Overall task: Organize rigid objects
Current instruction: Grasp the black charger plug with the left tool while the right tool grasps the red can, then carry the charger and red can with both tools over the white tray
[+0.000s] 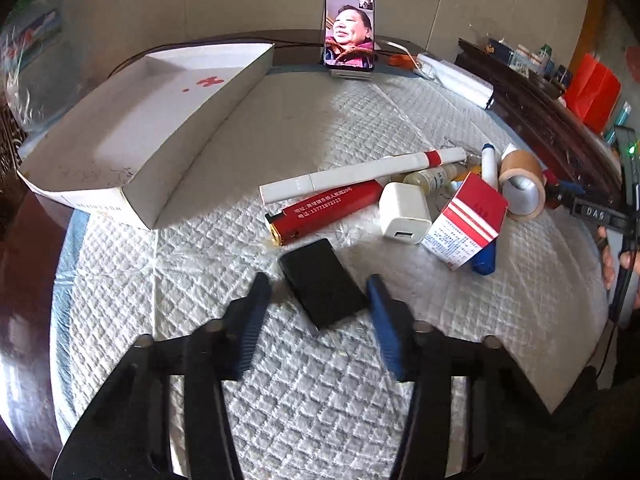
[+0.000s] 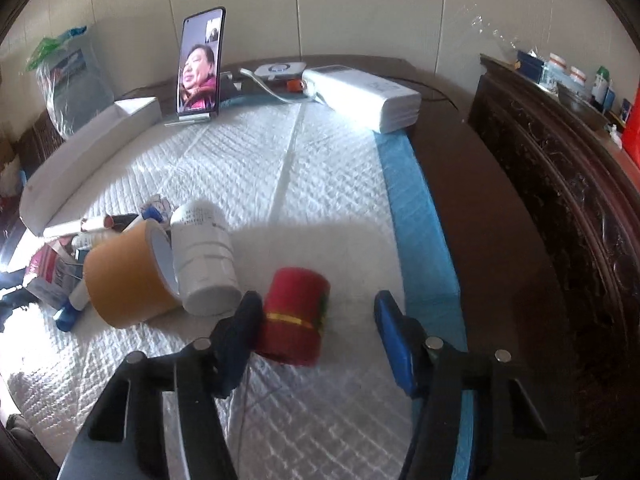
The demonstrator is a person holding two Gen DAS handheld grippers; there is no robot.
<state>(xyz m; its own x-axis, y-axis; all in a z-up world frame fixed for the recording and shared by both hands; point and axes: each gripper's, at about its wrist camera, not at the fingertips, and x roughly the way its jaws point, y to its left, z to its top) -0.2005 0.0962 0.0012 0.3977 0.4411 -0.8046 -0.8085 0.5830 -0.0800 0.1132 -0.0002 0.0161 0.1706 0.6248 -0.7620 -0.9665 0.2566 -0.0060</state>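
both grippers fill the near edge of their views, arms cut off by the frame. white tray sits on the quilted pad. clutter pile half hidden: tape roll overlaps smaller items. left gripper partly open, black block between the fingers, contact unclear. right gripper partly open, left finger touching red canister, right finger apart.

- A phone stands upright on a stand at the far edge of the surface.
- A white quilted pad covers the surface.
- A dark carved wooden cabinet stands to the right.
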